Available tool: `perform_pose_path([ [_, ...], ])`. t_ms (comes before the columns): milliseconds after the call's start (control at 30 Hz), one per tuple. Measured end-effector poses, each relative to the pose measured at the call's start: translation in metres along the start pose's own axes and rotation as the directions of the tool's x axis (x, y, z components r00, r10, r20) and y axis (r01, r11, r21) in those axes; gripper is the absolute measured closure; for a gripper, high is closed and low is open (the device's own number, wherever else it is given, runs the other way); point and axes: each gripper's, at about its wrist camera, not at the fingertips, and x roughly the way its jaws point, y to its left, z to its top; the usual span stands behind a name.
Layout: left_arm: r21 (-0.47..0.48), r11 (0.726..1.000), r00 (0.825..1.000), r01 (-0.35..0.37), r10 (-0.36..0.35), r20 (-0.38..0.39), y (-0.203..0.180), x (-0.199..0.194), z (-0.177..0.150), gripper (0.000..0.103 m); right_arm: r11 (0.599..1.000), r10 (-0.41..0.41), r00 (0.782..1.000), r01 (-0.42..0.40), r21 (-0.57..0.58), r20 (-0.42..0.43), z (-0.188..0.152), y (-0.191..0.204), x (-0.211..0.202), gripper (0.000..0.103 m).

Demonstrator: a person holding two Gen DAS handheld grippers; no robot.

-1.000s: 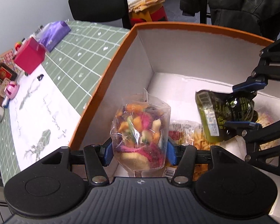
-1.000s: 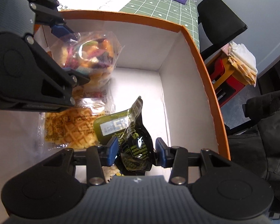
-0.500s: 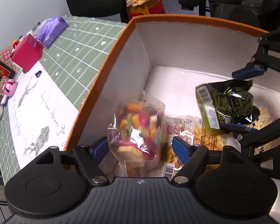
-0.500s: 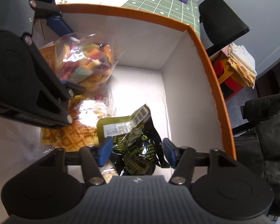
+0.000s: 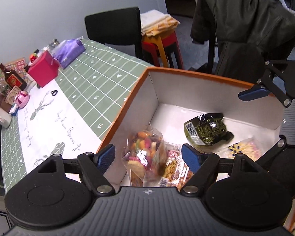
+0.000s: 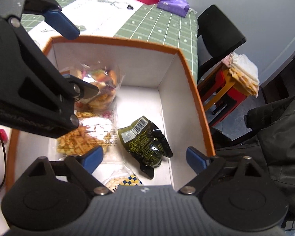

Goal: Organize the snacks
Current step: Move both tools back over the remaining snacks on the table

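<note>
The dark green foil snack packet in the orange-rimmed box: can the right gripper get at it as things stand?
Probably yes. The dark green foil snack packet lies uncovered on the floor of the orange-rimmed box, below the right gripper, whose jaws are opening with nothing between them.

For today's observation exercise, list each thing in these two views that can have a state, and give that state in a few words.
Left gripper: open, holding nothing.
Right gripper: jaws opening, nothing between the pads.
Orange-rimmed box: open-topped, snacks inside.
Clear bag of colourful snacks: released, upright in the box.
Dark green packet: lying on the box floor.
Waffle packet: flat, sealed.
</note>
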Motion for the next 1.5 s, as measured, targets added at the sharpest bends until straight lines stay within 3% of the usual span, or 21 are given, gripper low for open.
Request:
perform_pose_path([
  [200,-0.097,0.995,1.0,-0.023,0.023,0.007,0.008,-0.04,-0.014,0.013,0.998,0.01,0.997,-0.014,0.058,0.077,-0.001,0.009,-0.039,0.01],
  [600,-0.182,0.978,0.994,-0.099,0.106,0.026,0.031,-0.112,-0.068,0.013,0.986,0.098,0.979,-0.12,0.115,0.181,-0.001,0.052,-0.103,0.009],
  [833,-0.352,0.934,0.998,-0.065,0.057,-0.035,0.063,-0.124,-0.108,0.014,0.945,0.236,0.955,-0.269,0.185,0.181,0.009,0.082,-0.106,0.011],
  [1167,-0.437,0.893,0.99,-0.112,0.061,-0.129,0.105,-0.114,-0.168,0.017,0.913,0.344,0.932,-0.36,0.191,0.112,0.023,0.133,-0.082,0.037],
  [1300,-0.41,0.904,0.981,-0.12,0.044,-0.189,0.107,-0.096,-0.191,0.024,0.883,0.406,0.911,-0.413,0.224,0.077,0.022,0.146,-0.067,0.046],
  [1500,-0.401,0.912,0.984,-0.086,0.014,-0.179,0.102,-0.08,-0.219,0.032,0.859,0.445,0.894,-0.441,0.26,0.047,0.019,0.166,-0.043,0.051],
])
